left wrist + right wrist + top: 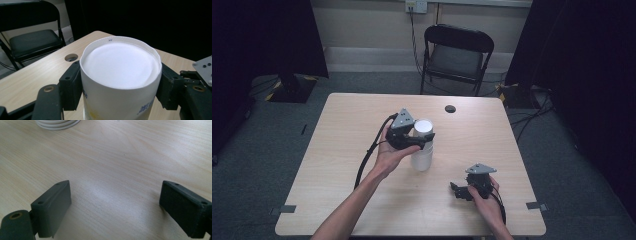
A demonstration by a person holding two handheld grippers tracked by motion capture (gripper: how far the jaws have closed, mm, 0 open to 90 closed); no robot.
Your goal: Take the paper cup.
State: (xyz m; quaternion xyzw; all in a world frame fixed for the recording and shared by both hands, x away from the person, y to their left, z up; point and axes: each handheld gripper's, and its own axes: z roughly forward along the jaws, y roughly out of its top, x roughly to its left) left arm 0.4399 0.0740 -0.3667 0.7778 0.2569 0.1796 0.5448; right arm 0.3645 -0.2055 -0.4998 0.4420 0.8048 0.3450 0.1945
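Your left gripper [421, 140] has its jaws closed against the top cup of the stack of white paper cups [422, 147], which stands upside down at the centre of the high view. In the left gripper view, 1 pad [72, 86] presses each side of the cup just under its upturned base, so the grasp looks made. What is left, as far as I can judge, is to lift that top cup off the rest; the nested rims at the foot of the stack [57, 123], at the upper left of the right gripper view, rest on the wood and nothing looks separated yet.

Your right gripper [460, 190] waits low in the lower right of the high view, well apart from the stack, jaws spread wide with only bare wood between them.

The table [342, 150] is pale wood grain with rounded corners and a dark cable hole [450, 108] near its far edge. Beyond it stands 1 black folding chair [457, 57] on grey carpet, a wall socket [416, 6] above it, and black curtains [262, 35] at both upper corners.
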